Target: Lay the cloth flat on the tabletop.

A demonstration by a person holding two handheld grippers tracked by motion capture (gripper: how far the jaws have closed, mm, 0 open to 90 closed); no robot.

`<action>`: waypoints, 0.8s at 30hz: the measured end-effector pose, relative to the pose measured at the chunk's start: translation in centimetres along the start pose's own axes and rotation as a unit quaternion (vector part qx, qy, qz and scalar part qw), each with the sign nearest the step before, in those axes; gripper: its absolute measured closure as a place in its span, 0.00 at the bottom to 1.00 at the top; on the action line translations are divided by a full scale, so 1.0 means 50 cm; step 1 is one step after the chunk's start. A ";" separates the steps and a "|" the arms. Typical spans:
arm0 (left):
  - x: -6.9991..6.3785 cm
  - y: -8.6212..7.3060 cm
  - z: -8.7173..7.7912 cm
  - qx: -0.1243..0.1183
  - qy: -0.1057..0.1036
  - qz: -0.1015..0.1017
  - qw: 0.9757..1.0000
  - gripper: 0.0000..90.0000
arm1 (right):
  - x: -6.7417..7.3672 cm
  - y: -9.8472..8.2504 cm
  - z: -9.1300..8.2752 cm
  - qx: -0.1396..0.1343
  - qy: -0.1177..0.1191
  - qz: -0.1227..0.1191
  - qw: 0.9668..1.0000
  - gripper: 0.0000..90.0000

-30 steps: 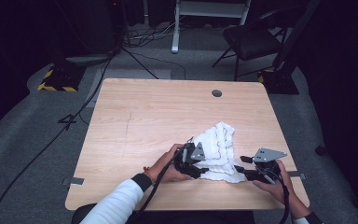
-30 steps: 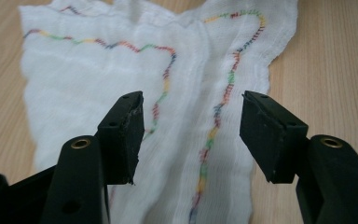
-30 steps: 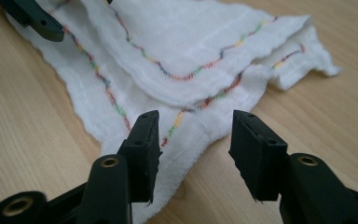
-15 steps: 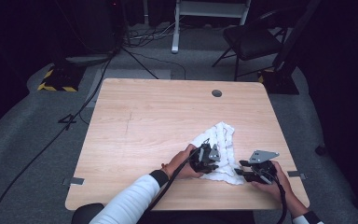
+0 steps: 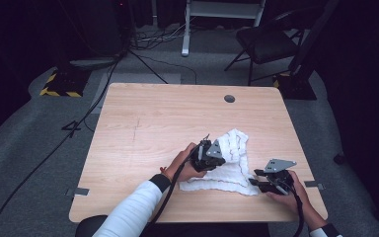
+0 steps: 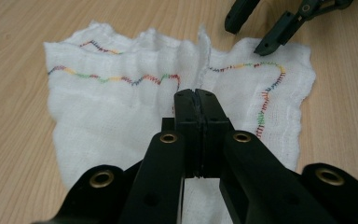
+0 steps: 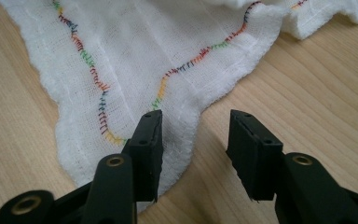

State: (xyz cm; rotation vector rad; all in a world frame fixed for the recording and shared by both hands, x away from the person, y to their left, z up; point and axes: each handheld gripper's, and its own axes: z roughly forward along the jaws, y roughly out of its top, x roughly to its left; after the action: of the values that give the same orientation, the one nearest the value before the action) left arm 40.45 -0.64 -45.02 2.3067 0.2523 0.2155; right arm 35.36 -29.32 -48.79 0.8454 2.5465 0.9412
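no readable writing, just rainbow zigzag stitching on the white cloth (image 5: 229,165), lying at the table's (image 5: 153,123) near right. left gripper (image 6: 196,100) has just been closing, jaws together over the cloth's middle. right gripper (image 7: 196,140) gapes half apart at the cloth's corner, clamping nothing.

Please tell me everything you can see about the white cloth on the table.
The white cloth is thin, gauzy fabric with a wavy line of many-coloured stitching near its frayed edges. It lies rumpled and partly folded on the wooden table, near the person's side. The left gripper has just closed over its middle; whether it pinches fabric is unclear. The right gripper stands open at one edge.
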 end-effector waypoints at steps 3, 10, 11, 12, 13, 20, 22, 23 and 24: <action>0.007 -0.004 -0.010 -0.003 0.009 -0.002 1.000 0.99 | 0.000 0.000 0.000 0.000 -0.001 0.000 1.000 0.61; 0.029 -0.014 -0.043 -0.015 0.023 -0.014 1.000 0.99 | -0.009 0.007 -0.004 -0.002 -0.002 0.000 1.000 0.55; 0.031 -0.015 -0.046 -0.013 0.027 -0.016 0.999 0.99 | -0.013 0.010 -0.008 -0.011 0.000 0.006 1.000 0.55; 0.034 -0.017 -0.048 -0.014 0.028 -0.017 0.999 0.99 | -0.020 0.016 -0.013 -0.020 -0.001 0.014 1.000 0.55; 0.036 -0.018 -0.051 -0.011 0.033 -0.016 0.999 0.99 | -0.027 0.022 -0.017 -0.028 -0.010 0.018 0.999 0.55; 0.060 -0.042 -0.084 -0.006 0.063 -0.030 0.998 0.99 | -0.102 0.080 0.009 -0.053 -0.043 0.053 0.996 0.55; 0.069 -0.052 -0.091 -0.005 0.070 -0.034 0.997 0.99 | -0.121 0.098 0.024 -0.050 -0.055 0.059 0.995 0.55; 0.072 -0.055 -0.094 -0.004 0.073 -0.035 0.997 0.99 | -0.132 0.111 0.035 -0.048 -0.067 0.059 0.995 0.54; 0.078 -0.061 -0.099 -0.005 0.078 -0.041 0.996 0.99 | -0.140 0.119 0.042 -0.049 -0.069 0.062 0.994 0.54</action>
State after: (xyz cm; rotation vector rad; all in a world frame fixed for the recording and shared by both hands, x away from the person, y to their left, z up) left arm 42.70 5.85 -43.63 2.2672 0.4239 0.3553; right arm 44.32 -28.98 -45.91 1.0132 2.3343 0.9987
